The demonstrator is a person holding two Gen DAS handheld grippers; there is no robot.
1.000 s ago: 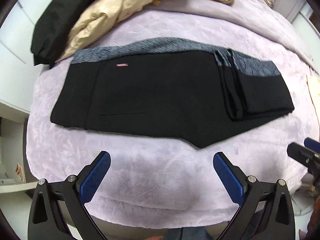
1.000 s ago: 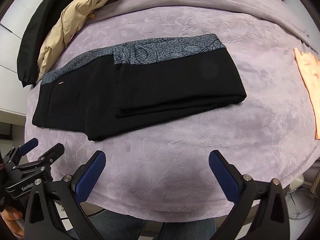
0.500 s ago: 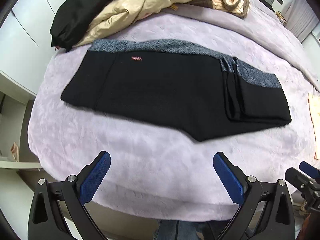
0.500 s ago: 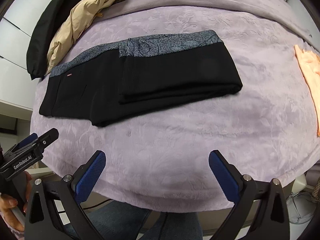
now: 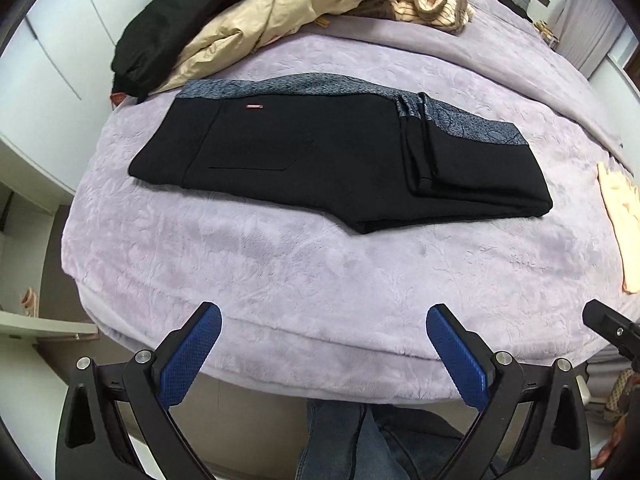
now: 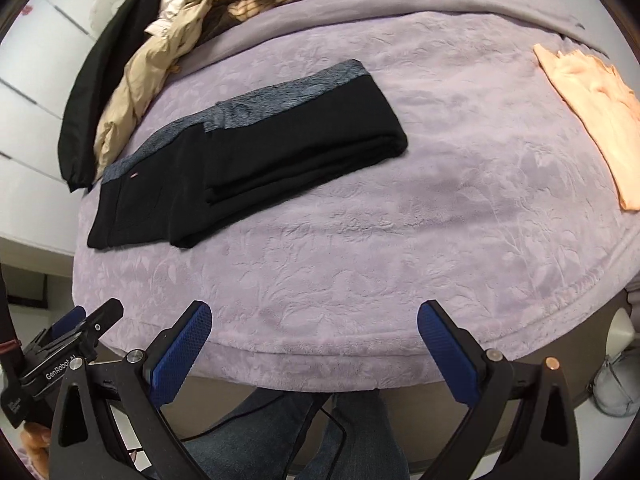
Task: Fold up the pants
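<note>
Change since earlier: both grippers sit further back from the bed than a second ago; the pants take up less of each view, and the near blanket edge and the person's legs now show below.
Left gripper [image 5: 320, 350]: jaws spread wide, nothing between the blue pads; it hangs over the near edge of the bed, well apart from the pants.
Right gripper [image 6: 314, 346]: jaws likewise wide apart and empty, clear of the cloth.
Pants [image 5: 320, 160]: lie flat on the blanket, left of centre in the right view, with the leg end doubled back over the right half in a stacked fold.
Reason for placement: the waistband runs along the far side and the folded edge faces near, which leaves the seat end at the left free for a further fold; judged partly folded, not finished.
Pants material: matt black cloth, limp and thin, with a grey patterned waistband [image 5: 288, 86], a small red tag and a stitched pocket outline.
Blanket [image 6: 400, 248]: lilac plush with an embossed leaf pattern; soft, likely to grip cloth.
Clothes pile [image 5: 280, 12]: beige jacket, black coat and a striped knit heaped at far left.
Peach cloth [image 6: 592, 116]: thin, flat, far right, well apart from the pants.
</note>
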